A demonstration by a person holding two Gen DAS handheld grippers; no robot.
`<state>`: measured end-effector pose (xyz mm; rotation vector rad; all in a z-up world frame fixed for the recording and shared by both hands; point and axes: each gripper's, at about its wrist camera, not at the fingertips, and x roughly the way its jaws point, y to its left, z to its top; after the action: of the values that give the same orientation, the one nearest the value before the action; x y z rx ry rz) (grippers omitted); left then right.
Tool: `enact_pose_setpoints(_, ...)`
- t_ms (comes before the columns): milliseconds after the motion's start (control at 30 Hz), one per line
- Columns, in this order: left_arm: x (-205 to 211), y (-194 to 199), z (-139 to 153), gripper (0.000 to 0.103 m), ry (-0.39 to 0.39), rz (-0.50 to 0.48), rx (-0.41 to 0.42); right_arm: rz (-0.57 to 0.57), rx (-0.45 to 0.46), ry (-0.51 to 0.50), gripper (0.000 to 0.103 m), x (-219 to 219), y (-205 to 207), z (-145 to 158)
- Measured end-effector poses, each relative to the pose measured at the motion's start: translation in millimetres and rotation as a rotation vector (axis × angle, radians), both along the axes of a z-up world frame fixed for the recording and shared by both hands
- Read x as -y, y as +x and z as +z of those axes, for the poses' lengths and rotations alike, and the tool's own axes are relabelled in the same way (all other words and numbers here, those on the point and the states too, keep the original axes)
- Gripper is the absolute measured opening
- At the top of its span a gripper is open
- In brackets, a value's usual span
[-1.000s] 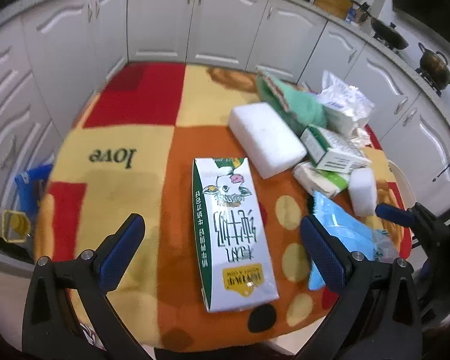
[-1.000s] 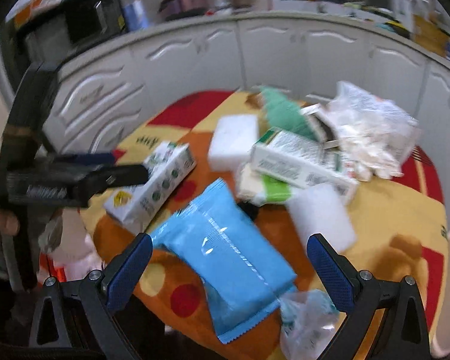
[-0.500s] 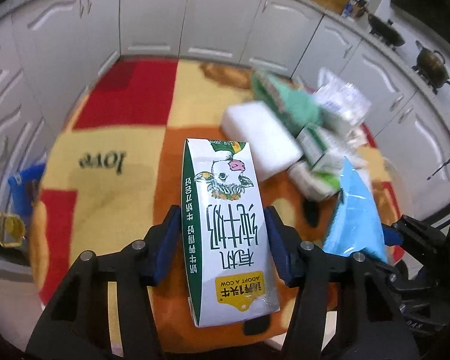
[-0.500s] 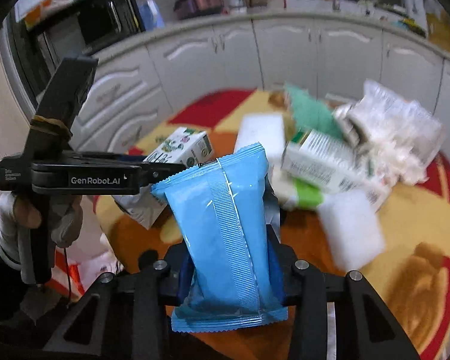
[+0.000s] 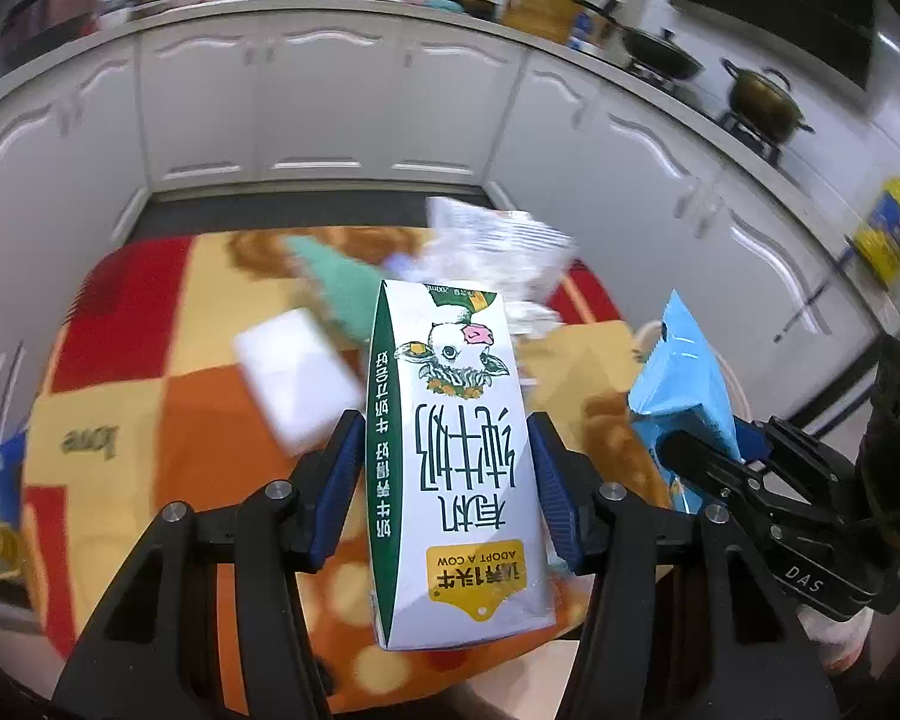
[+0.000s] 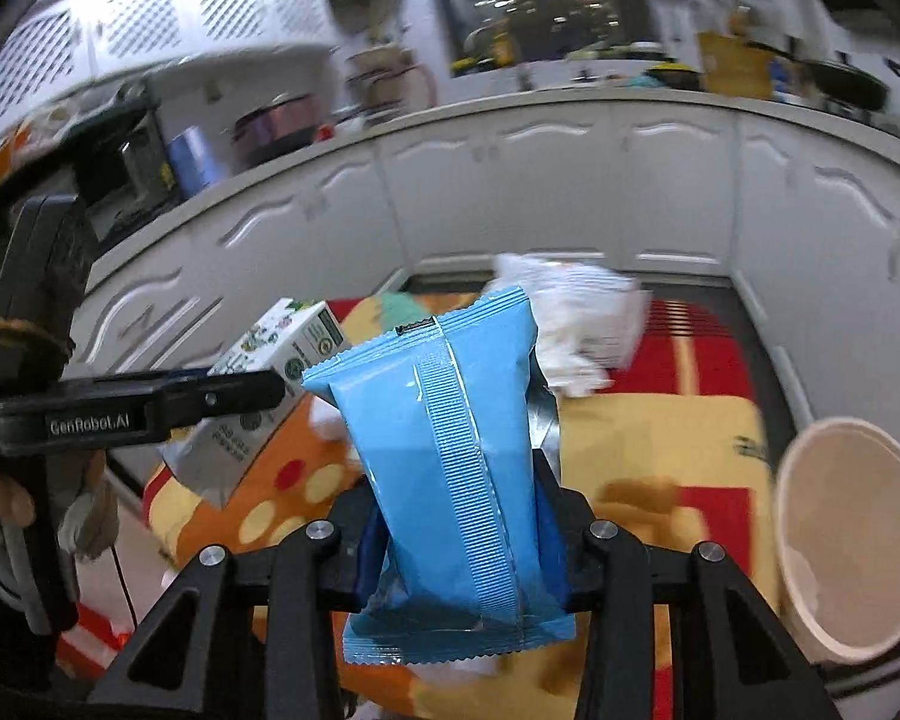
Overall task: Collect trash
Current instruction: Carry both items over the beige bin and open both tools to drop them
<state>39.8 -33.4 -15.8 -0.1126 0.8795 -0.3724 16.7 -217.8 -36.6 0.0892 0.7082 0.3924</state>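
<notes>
Milk carton (image 5: 456, 462) in left claw (image 5: 447, 480), blue packet (image 6: 456, 474) (base cut off) in right claw (image 6: 459, 540).

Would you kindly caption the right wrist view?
Right gripper holds a blue packet above the table.

glossy paperboard milk carton (image 5: 459, 456); shiny, crinkled blue plastic packet (image 6: 450, 462); soft patterned cloth (image 5: 150, 396).

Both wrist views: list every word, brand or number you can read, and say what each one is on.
"ADOPT A COW": yellow tag on the milk carton, held in the left tool.
"200ml": carton's top edge, only just legible.
Chinese characters on the carton: printed upside down, not transcribed.
"love": tablecloth.
"DAS": right tool's body.
"GenRobot.AI": left tool's side.
Blue packet: no text visible.
Yellow bottle label: too blurred.
</notes>
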Motion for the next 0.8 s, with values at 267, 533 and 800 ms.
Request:
enact_pose_setpoints(267, 81.8, 14.0, 1.1, 0.052, 0.036, -0.132, -0.007, -0.199, -0.003, -0.001, 0.040, 77.9, -17.0, 1.3)
enact_pose_setpoints(533, 158.3, 25.7, -0.3, 0.052, 0.083, -0.261, -0.025, -0.368, -0.042, 0.003, 0.040, 156.5, -26.2, -15.3)
enact_pose_setpoints(800, 235.6, 44.5, -1.9, 0.052, 0.117, -0.383, -0.056, -0.551, -0.097, 0.006, 0.040, 225.0, -26.4, -41.3)
